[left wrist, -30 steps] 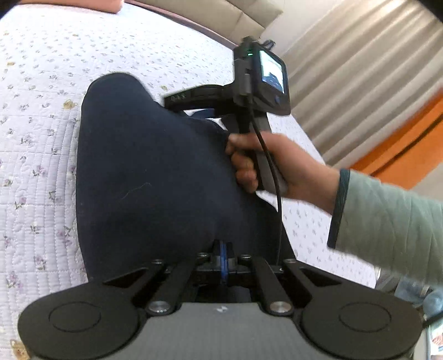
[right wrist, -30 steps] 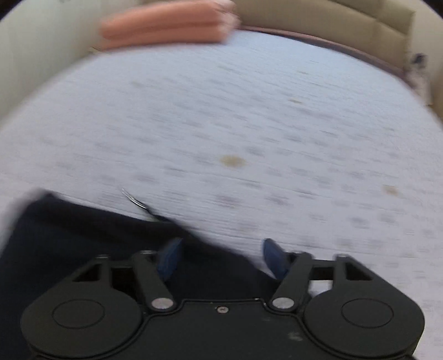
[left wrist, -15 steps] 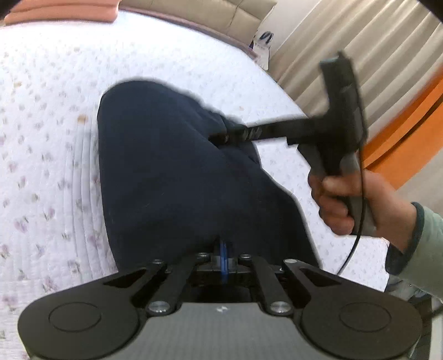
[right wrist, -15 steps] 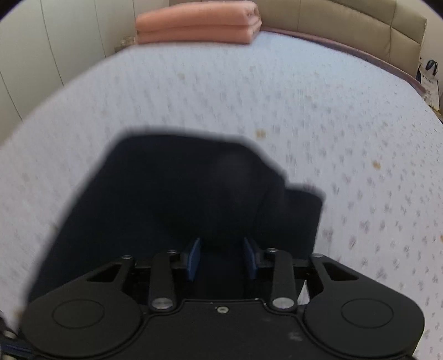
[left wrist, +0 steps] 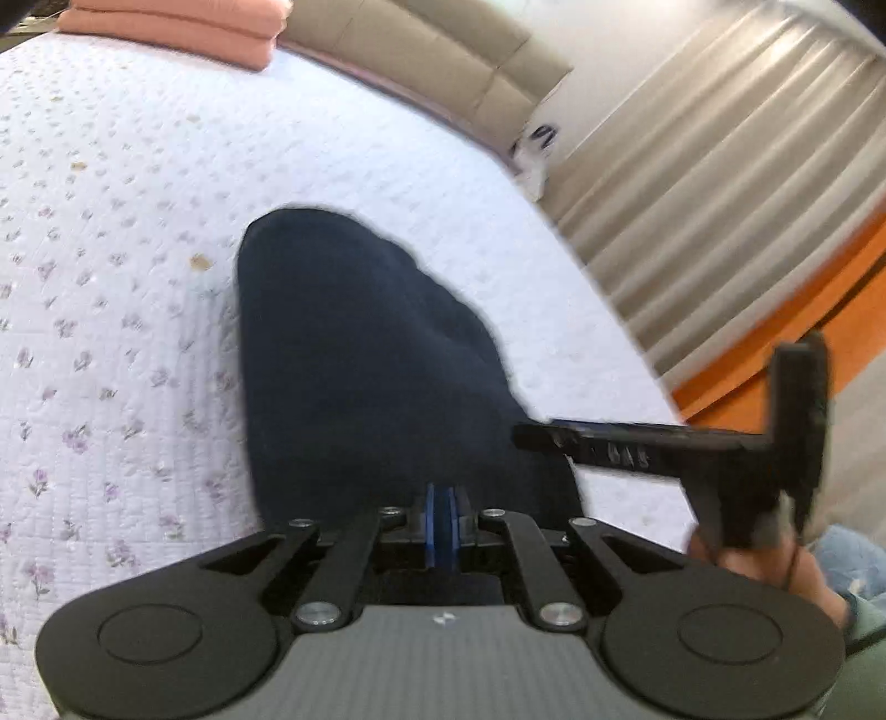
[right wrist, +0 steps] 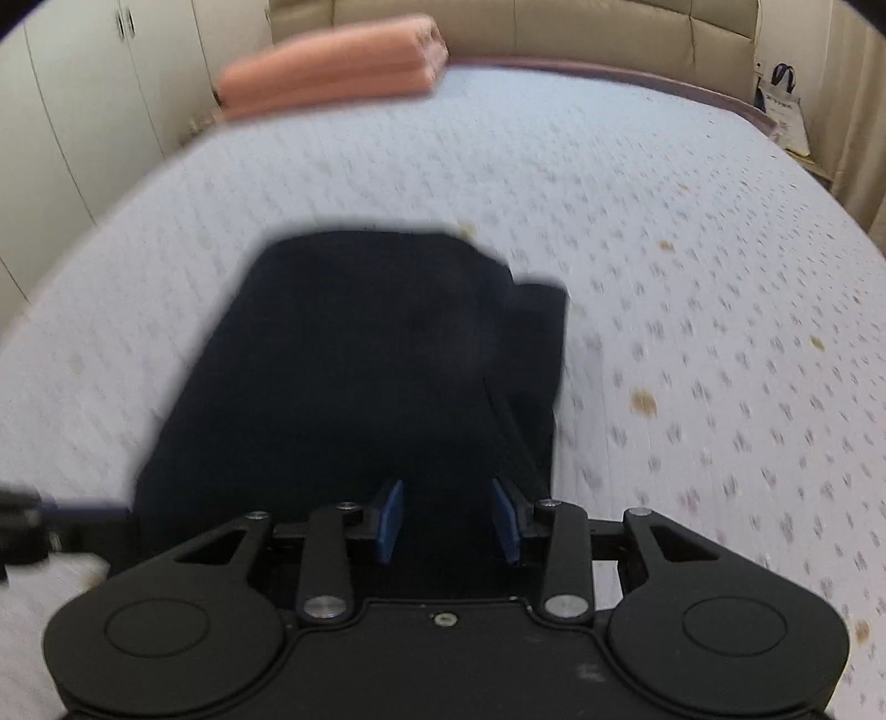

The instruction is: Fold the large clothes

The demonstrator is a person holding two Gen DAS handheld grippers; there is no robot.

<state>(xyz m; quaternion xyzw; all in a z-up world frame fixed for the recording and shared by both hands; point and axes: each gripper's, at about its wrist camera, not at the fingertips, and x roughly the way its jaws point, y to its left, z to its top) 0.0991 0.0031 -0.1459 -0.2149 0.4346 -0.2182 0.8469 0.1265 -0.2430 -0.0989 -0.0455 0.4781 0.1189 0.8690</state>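
While the left gripper [left wrist: 441, 523] keeps its jaws pressed together at the near edge of the navy garment [left wrist: 354, 365], seemingly pinching that hem, the right gripper [right wrist: 447, 520] has pulled back over the last second: a second ago it reached across the cloth toward the far side, half a second ago it was sweeping to the right, and now it sits at the near right corner with its jaws parted and nothing between them, its body visible in the left view [left wrist: 653, 451] just off the garment's edge. The garment lies on the bed [left wrist: 111, 221] as a compact dark slab, a second layer showing along its right side [right wrist: 531, 354], so a fold looks freshly laid and let go. Both views are motion-blurred. I judge the task well advanced; the likely next step is another fold or a smoothing pass. A folded pink towel [right wrist: 332, 66] sits far off by the headboard [right wrist: 581, 27].
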